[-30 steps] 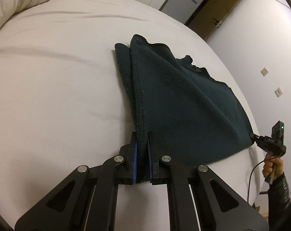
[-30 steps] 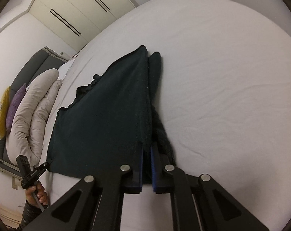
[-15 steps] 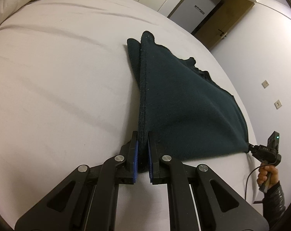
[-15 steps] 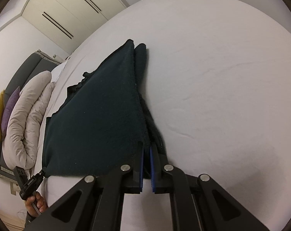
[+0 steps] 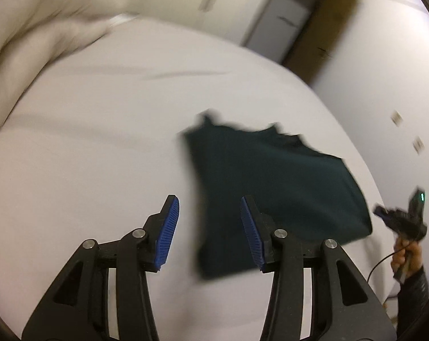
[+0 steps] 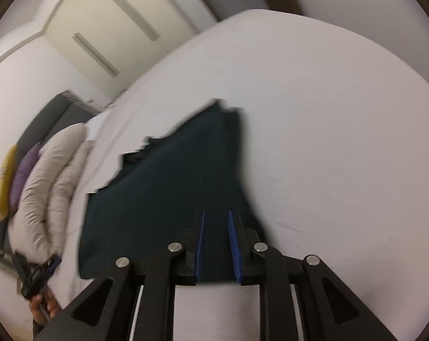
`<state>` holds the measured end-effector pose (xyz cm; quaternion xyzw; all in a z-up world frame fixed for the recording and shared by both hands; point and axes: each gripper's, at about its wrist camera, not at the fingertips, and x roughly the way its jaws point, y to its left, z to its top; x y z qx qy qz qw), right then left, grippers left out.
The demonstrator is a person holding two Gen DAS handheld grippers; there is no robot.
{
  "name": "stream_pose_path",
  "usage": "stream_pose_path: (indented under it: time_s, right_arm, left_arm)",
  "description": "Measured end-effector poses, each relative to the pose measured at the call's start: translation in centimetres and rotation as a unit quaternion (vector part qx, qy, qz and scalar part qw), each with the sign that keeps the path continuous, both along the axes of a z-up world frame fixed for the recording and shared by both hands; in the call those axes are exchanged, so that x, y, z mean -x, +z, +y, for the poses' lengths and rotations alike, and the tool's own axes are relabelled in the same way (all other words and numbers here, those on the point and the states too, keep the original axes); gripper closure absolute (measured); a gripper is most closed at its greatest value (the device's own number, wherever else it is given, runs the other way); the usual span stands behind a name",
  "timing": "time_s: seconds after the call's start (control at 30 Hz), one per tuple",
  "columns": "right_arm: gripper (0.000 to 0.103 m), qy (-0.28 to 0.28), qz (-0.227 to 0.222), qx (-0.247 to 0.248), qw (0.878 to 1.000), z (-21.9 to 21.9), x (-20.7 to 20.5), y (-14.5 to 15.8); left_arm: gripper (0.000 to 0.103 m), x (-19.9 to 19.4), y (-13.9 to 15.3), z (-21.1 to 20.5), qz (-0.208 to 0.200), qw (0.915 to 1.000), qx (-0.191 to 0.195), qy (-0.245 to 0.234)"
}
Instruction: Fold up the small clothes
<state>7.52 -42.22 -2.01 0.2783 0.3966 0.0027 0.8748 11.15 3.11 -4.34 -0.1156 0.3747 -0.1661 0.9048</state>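
Well, the left gripper (image 5: pixel 208 227) has its blue-padded fingers (image 5: pixel 166 230) spread wide, nothing between them but a strip of white bedsheet (image 5: pixel 86 156) and the near-left edge of the dark green fleece cloth (image 5: pixel 271 187). The cloth lies folded flat on the bed, mostly ahead of and to the right of the right-hand finger, its near corner reaching down between the two fingers without touching either, as far as the blur allows. Off past the cloth's right corner, the right gripper (image 5: pixel 380 213) shows small, held in a hand (image 5: pixel 404 253), close to the fabric's edge but apart from it.

From the right gripper's (image 6: pixel 216 227) own camera, its fingers (image 6: pixel 233 244) stand parted by a narrow gap, and the cloth (image 6: pixel 172 193) fills that gap from beneath and spreads ahead and to the left; whether the pads touch it is unclear. Far left of those fingers lie a rolled beige duvet (image 6: pixel 52 176) and purple and yellow cushions (image 6: pixel 24 170).
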Motion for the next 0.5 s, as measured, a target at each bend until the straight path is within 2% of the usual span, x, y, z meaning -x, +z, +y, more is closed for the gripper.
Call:
stream_pose_path:
  time_s: [0.07, 0.17, 0.27, 0.33, 0.37, 0.43, 0.5]
  right_arm:
    - [0.083, 0.034, -0.02, -0.038, 0.999, 2.0, -2.1, 0.2]
    - [0.083, 0.086, -0.042, -0.097, 0.991, 5.5, -6.3, -1.0]
    - [0.083, 0.102, -0.013, -0.143, 0.984, 7.5, -10.0, -4.1]
    - [0.083, 0.105, 0.005, -0.143, 0.984, 8.3, -11.9, -5.9]
    - [0.088, 0.099, 0.008, -0.135, 0.986, 8.2, -12.4, -6.4]
    - [0.096, 0.072, -0.002, -0.164, 0.984, 6.3, -12.8, -7.6]
    - [0.103, 0.025, -0.021, -0.188, 0.982, 3.4, -12.7, -8.1]
  left_arm:
    - [0.059, -2.5, 0.7, -4.4, -0.01, 0.999, -0.007, -0.043]
    - [0.059, -6.8, -0.6, -10.2, 0.006, 0.9983, -0.02, -0.053]
    - [0.059, -10.3, -3.5, -13.3, 0.038, 0.9974, -0.042, -0.045]
    - [0.059, -11.9, -5.4, -13.4, 0.052, 0.9961, -0.067, -0.025]
    - [0.059, -11.8, -6.3, -12.5, 0.057, 0.9957, -0.073, -0.01]
    - [0.06, -11.6, -7.4, -10.7, 0.054, 0.9976, -0.04, -0.013]
    - [0.063, -11.0, -7.5, -9.8, 0.042, 0.9978, -0.044, -0.023]
